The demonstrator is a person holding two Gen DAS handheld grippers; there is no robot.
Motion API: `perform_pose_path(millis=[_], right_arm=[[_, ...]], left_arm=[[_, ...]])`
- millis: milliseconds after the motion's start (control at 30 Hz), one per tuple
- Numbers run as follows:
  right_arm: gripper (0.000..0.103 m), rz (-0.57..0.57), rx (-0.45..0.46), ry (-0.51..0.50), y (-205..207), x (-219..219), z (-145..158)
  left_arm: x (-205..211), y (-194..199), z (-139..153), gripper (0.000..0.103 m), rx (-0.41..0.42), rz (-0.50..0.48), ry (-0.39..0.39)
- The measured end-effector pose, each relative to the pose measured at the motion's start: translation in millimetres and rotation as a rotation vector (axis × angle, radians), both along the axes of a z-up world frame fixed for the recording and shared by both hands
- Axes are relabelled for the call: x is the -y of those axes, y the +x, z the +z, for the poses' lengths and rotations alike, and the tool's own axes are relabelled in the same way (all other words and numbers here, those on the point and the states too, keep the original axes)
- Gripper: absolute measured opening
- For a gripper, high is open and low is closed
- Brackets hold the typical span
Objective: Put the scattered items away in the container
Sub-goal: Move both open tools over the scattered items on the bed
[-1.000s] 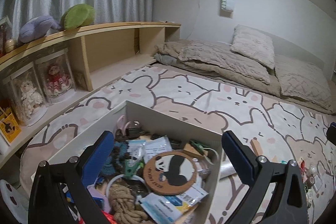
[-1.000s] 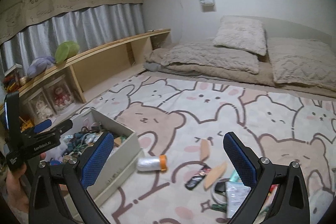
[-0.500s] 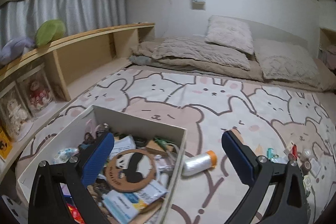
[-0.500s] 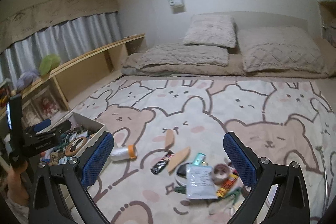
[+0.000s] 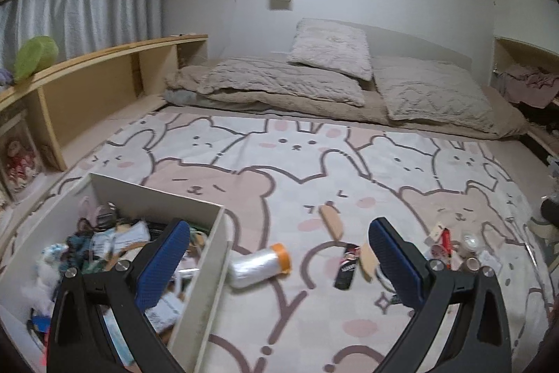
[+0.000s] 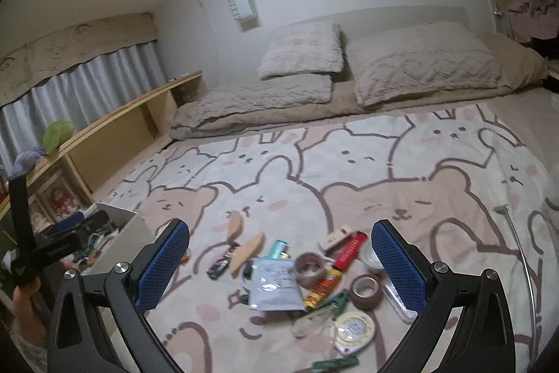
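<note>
The box sits at the left, crammed with small things. The left claw hangs spread wide and empty beside it, over a plastic roll. The right claw is equally wide, empty, above scattered clutter on the blanket

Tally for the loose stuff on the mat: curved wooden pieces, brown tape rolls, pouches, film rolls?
Curved wooden pieces: 2
Brown tape rolls: 2
Silver pouch: 1
Film roll with an orange end: 1
Total: 6
</note>
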State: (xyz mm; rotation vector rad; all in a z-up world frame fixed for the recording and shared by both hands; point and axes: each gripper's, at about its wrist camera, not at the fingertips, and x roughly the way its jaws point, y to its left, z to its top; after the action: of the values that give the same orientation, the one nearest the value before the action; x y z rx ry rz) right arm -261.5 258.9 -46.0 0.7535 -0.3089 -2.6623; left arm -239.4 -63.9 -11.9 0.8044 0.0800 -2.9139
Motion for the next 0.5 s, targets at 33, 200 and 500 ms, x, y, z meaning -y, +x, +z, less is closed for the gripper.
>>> perform_pose_path(millis=[33, 200, 500], right_arm=[[0.103, -0.004, 0.006, 0.001, 0, -3, -2], [0.103, -0.019, 0.04, -0.004, 1, -19, -17], [0.103, -0.041, 0.194, -0.055, -7, -40, -64]], left_arm=[[-3, 0, -1, 0.103, -0.001, -0.01, 0.007], [-19, -3, -7, 0.103, 0.008, -0.059, 0.029], [-48, -12, -30, 0.103, 0.074, -0.125, -0.002]])
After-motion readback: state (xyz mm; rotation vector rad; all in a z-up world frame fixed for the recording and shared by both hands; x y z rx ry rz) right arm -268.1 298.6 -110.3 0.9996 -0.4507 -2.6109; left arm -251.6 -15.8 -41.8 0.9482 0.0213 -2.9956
